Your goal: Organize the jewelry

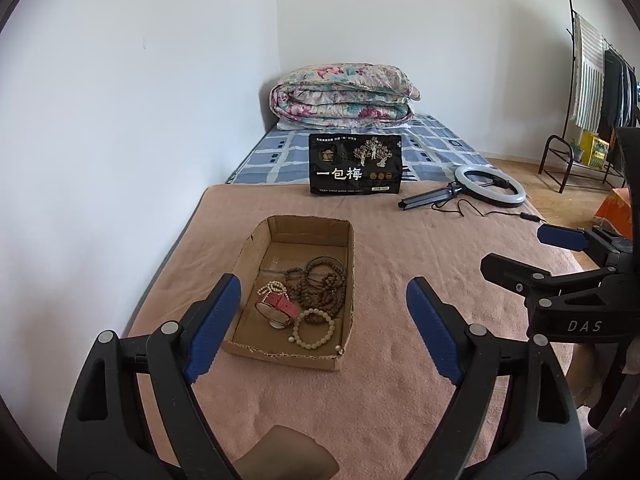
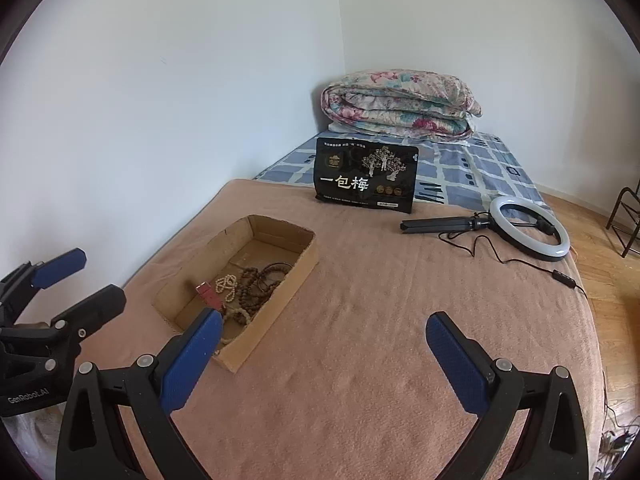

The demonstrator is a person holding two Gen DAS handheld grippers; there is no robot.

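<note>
An open cardboard box (image 1: 346, 292) lies on the pink blanket and also shows in the right wrist view (image 2: 276, 300). In it lie brown bead strings (image 1: 324, 288), a cream bead bracelet (image 1: 314, 328), a small pearl strand (image 1: 272, 289) and a watch with a pink strap (image 1: 278, 305). My left gripper (image 1: 324, 312) is open and empty, held above the box's near end. My right gripper (image 2: 324, 344) is open and empty, over the blanket to the right of the box. The right gripper also shows at the right in the left wrist view (image 1: 528, 256).
A black snack bag (image 1: 355, 164) stands at the blanket's far edge. A ring light on a folded tripod (image 1: 490, 184) with its cable lies at the right. A folded floral quilt (image 1: 344, 96) sits at the bed's head. A clothes rack (image 1: 592, 92) stands on the floor at right.
</note>
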